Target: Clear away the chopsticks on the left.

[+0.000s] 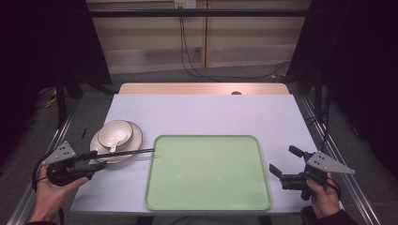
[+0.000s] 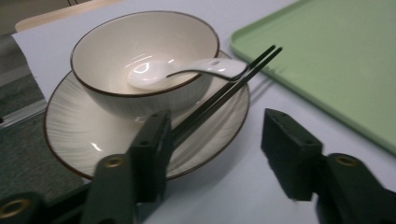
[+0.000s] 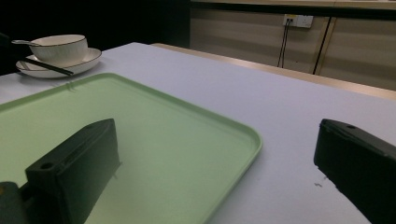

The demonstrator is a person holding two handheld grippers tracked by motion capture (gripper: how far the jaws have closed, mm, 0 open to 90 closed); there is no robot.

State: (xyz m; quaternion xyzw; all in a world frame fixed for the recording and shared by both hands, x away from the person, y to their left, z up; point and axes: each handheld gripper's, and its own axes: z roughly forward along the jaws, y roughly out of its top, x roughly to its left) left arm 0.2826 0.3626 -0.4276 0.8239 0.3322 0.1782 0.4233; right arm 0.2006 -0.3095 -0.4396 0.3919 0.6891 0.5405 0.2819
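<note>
A pale green tray (image 1: 208, 172) lies flat at the near middle of the white counter (image 1: 202, 112), its surface bare. At about ten o'clock from the tray sits a cream plate (image 1: 123, 149) with a dark rim, and a matching bowl (image 1: 115, 132) stands on it. A white spoon (image 2: 187, 71) rests in the bowl, its handle leaning over the rim toward the tray. A pair of black chopsticks (image 1: 126, 152) lies across the near edge of the plate, the tips reaching to the tray's left edge. The left tool (image 1: 100, 160), held in the person's left hand (image 1: 49, 190) at eight o'clock from the tray, has its jaws parted wide and grips nothing; in the left gripper view one jaw sits just beside the chopsticks' near end, over the plate's edge. The right tool (image 1: 284, 164), held in the right hand (image 1: 324, 197) at three o'clock from the tray, also stands wide open and empty, one jaw over the tray's right part, the other over bare counter.
</note>
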